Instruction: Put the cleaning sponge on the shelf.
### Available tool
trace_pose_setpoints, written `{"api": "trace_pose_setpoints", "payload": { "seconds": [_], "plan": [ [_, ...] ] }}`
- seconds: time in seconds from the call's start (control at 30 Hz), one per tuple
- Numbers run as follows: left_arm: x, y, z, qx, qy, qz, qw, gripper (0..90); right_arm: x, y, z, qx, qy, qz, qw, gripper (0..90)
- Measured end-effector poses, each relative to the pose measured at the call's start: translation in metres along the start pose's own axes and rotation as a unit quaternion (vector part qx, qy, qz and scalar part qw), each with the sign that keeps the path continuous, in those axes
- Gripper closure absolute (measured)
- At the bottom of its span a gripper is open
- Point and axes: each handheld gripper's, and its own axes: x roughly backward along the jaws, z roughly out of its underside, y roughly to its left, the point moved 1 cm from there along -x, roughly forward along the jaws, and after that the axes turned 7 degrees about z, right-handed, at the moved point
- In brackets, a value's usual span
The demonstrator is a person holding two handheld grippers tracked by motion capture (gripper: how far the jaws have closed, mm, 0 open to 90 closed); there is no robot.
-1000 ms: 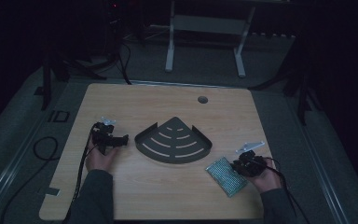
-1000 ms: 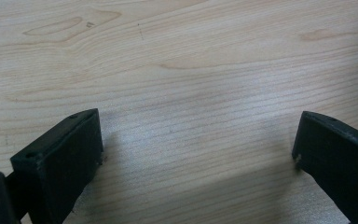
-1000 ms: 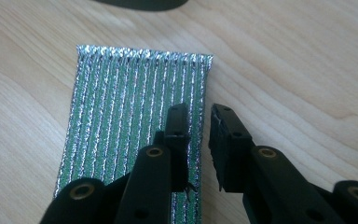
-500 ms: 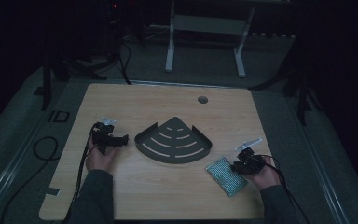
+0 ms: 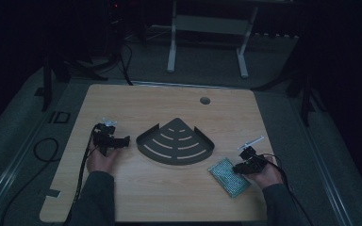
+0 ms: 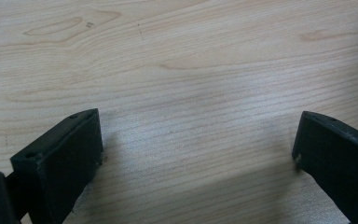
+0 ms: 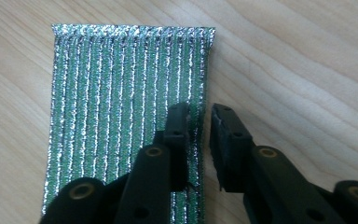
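Note:
A green, silver-ribbed scouring pad (image 7: pixel 126 116) lies flat on the wooden table, seen at the front right (image 5: pixel 229 175) in the high view. My right gripper (image 7: pixel 199 116) points down at the pad's right edge. One jaw rests over the pad and the other stands on the wood just beside it. The jaws have just been closing, and a narrow strip of the pad's edge sits in the small gap between them. My left gripper (image 6: pixel 196 144) stands wide open over bare wood with nothing between its jaws, at the table's left (image 5: pixel 111 140).
A dark quarter-round slotted rack (image 5: pixel 175 141) sits in the middle of the table, between the two hands. A round cable hole (image 5: pixel 205 100) is near the far edge. Cables trail off the table's left side.
The right gripper has shifted only slightly at the pad's edge. The left hand and the rack have stayed where they were.

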Motion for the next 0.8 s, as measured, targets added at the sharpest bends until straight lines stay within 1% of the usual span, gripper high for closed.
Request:
{"api": "trace_pose_setpoints", "payload": {
  "seconds": [0.03,0.1,0.17,0.23,0.4,0.57,0.8],
  "plan": [
    [0.000,0.000,0.000,0.000,0.000,0.000,1.0000,2.1,0.000,0.000,0.000,-0.001,0.003,-0.006,1.0000,81.1],
    [0.000,0.000,0.000,0.000,0.000,0.000,1.0000,2.1,0.000,0.001,-0.001,-0.001,0.007,-0.006,1.0000,82.8],
    [0.000,0.000,0.000,0.000,0.000,0.000,1.0000,2.1,0.000,0.003,-0.003,0.004,0.012,0.001,0.9999,84.9],
    [0.000,0.000,0.000,0.000,0.000,0.000,1.0000,2.1,0.001,0.006,-0.004,0.011,0.017,0.014,0.9997,88.4],
    [0.000,0.000,0.000,0.000,0.000,0.000,1.0000,2.1,0.003,0.012,-0.007,0.027,0.023,0.033,0.9988,89.4],
    [0.000,0.000,0.000,0.000,0.000,0.000,1.0000,2.1,0.009,0.016,-0.009,0.039,0.023,0.037,0.9983,89.6],
    [0.000,0.000,0.000,0.000,0.000,0.000,1.0000,2.1,0.017,0.016,-0.012,0.044,0.021,0.042,0.9980,89.7]
  ]
}}
